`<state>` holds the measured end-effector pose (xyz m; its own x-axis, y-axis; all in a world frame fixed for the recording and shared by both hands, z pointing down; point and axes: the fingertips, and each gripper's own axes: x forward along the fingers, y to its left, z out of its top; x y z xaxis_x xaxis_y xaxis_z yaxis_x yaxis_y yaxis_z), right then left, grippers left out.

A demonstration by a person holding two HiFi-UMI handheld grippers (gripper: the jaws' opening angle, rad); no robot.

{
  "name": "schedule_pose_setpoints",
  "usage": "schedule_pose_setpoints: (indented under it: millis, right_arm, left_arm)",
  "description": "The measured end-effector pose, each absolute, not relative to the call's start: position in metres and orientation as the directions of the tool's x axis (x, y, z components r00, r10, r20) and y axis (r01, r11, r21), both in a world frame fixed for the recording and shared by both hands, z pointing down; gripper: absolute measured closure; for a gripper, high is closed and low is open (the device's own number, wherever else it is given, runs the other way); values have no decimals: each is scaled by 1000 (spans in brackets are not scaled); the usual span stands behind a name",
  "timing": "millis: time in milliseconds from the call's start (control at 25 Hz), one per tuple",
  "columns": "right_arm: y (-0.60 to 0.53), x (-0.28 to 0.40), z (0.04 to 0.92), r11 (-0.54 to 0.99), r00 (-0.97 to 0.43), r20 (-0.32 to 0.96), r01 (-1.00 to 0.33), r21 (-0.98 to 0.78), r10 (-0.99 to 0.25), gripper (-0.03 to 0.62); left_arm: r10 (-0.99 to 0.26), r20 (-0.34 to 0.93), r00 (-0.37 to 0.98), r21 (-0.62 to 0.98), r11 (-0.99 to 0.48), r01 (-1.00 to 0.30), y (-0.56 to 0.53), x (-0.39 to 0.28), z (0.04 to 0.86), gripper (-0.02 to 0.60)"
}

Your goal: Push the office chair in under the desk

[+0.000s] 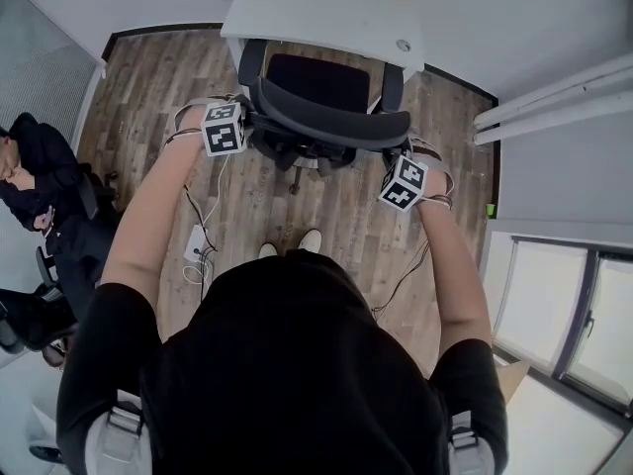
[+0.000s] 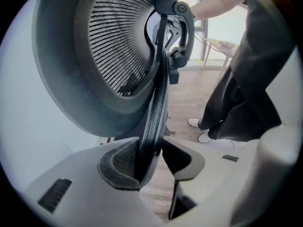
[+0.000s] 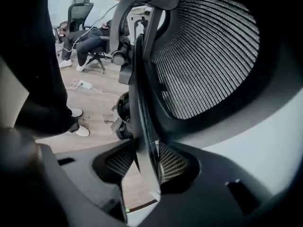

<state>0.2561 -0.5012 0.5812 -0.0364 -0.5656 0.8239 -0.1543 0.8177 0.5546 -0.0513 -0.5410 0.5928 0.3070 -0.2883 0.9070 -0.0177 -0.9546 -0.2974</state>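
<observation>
office chair (image 1: pixel 326 92) is standing half under the desk (image 1: pixel 326 8), straight ahead, with its backrest rim (image 1: pixel 326 124) running crosswise. left gripper (image 2: pixel 151 162) is loosely straddling one end, and right gripper (image 3: pixel 144 162) is pinching the other, equally near.

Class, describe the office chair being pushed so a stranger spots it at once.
Start at the white desk. The office chair is the black one at its near edge. Unlike the seated person's chair at the room's side, it has the left gripper and right gripper at its mesh backrest.
</observation>
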Motion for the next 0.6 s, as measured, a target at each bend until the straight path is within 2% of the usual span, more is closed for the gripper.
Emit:
schedule_pose_setpoints:
  millis: [600]
  right_arm:
    - [-540,246,578,802,-27,813,-183,568,-582,433]
  left_arm:
    - [-353,894,275,-353,-934,-53,-590,-62,593,425]
